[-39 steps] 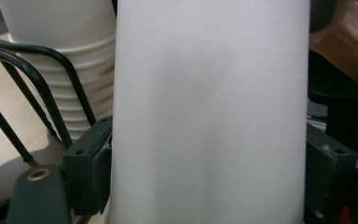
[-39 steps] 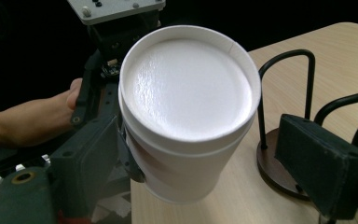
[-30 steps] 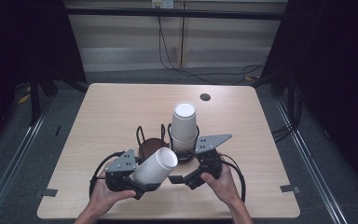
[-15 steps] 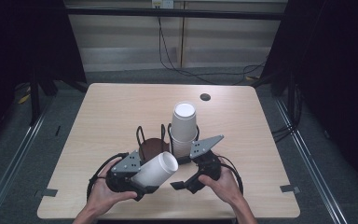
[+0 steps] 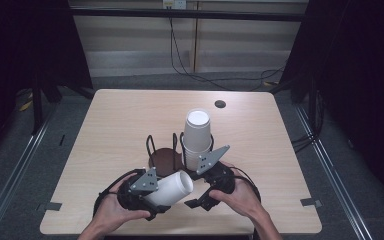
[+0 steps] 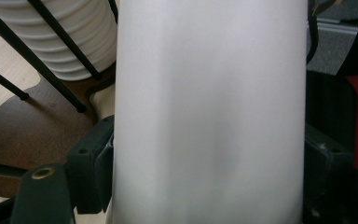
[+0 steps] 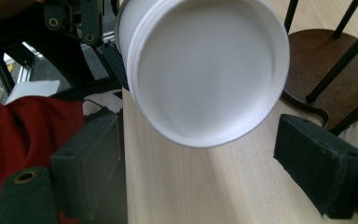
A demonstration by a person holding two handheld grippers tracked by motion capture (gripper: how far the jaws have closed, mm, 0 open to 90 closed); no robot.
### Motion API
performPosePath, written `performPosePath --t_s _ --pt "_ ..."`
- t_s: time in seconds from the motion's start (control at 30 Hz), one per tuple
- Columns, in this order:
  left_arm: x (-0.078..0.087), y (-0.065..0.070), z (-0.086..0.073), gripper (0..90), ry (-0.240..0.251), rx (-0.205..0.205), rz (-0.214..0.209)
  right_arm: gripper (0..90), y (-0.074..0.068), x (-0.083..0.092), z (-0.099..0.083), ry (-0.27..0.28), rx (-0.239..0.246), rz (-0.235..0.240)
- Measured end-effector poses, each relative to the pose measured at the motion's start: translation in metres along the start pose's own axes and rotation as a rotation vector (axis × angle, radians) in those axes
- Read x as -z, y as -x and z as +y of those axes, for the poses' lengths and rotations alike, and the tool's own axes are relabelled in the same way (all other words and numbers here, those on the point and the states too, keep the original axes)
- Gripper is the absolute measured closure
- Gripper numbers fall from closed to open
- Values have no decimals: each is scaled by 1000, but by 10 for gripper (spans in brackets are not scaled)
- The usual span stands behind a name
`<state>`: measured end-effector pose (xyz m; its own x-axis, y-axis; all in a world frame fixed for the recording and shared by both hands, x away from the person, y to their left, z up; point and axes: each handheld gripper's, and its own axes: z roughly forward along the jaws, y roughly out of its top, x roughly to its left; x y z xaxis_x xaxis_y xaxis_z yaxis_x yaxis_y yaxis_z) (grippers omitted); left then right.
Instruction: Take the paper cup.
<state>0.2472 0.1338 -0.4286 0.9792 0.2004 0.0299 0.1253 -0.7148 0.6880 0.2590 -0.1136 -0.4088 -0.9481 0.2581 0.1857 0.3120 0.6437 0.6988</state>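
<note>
Cup [image 5: 169, 189], white paper, lies on its side in my left gripper [image 5: 142, 192] at the near edge of the table [image 5: 115, 120], held clear of the wood, flat bottom turned right toward my other hand. In the left gripper view the cup wall [image 6: 209, 112] sits between my two black jaws, pads pressed on both sides, so I'm clenched on it; the jaws have just been closing the last bit, cup between them. Sideways hold makes sense to me: it presents the closed bottom end to the right gripper [image 5: 207, 192], which waits just right of it with jaws spread wide and nothing in them, the cup's round base [image 7: 205, 70] hanging ahead of the gap. Likely I'm either handing over or steadying so a stuck cup can be pulled apart; can't tell which. Just beyond the cup stands the wire cup holder [image 5: 162, 150] on its dark brown round base, left slot empty. Right slot carries the stack of white cups [image 5: 197, 137], bottoms up, just beyond the right gripper. Small dark disc [image 5: 220, 104] lies far right on the table, well apart.
</note>
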Motion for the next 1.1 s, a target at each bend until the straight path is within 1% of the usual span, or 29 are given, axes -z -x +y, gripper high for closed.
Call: performPosePath --t_s 0.07,0.1,0.13,0.17,0.3,0.4,0.43,0.5,0.57,0.63,0.7,0.77,0.8,0.83,0.87,0.93,0.97,1.0,1.03,1.07,1.1 --pt "0 0 1 209 -22 -16 -3 141 0 -2 0 -28 9 0" --pt "-1 1 1 209 -23 -8 -2 141 0 -2 0 -38 8 -2" --pt "-2 1 2 210 -35 -13 5 141 0 -3 0 -52 5 11" --pt "-3 1 2 211 -39 -10 6 142 1 -4 0 -59 5 18" --pt "-6 1 4 213 -75 -23 10 146 2 -4 1 -87 -2 14" --pt "-6 2 7 215 -96 -41 6 150 3 -4 3 -118 -8 14" --pt "-6 2 8 216 -97 -40 7 152 4 -4 3 -126 -11 15" --pt "-6 3 10 216 -116 -54 3 161 6 -6 3 -134 -13 30" --pt "-6 4 11 215 -130 -68 -1 160 6 -7 4 -164 -16 38" --pt "-7 6 12 215 -132 -69 -2 159 6 -10 6 -185 -15 51" --pt "-8 7 13 216 -147 -81 -2 153 6 -12 7 -207 -13 59" --pt "-11 9 14 216 -162 -91 -3 153 6 -16 9 -227 -26 69" --pt "-11 9 14 216 -165 -97 0 153 6 -16 9 -227 -26 69" --pt "-12 10 15 216 -167 -98 -6 152 6 -16 9 -235 -30 66" --pt "-13 10 15 216 -170 -101 -10 152 6 -19 9 -246 -32 73" --pt "-14 11 15 215 -177 -105 -9 152 6 -19 8 -245 -32 66" --pt "-15 11 14 216 -174 -106 -2 152 7 -19 9 -247 -33 69" --pt "-15 11 14 216 -176 -102 -9 152 7 -20 9 -244 -27 77" --pt "-16 11 14 216 -177 -104 -15 162 7 -20 9 -244 -22 80" --pt "-16 12 14 218 -178 -111 -14 205 4 -22 9 -265 -31 95" --pt "-17 13 14 218 -181 -112 -15 205 4 -22 9 -265 -31 95"
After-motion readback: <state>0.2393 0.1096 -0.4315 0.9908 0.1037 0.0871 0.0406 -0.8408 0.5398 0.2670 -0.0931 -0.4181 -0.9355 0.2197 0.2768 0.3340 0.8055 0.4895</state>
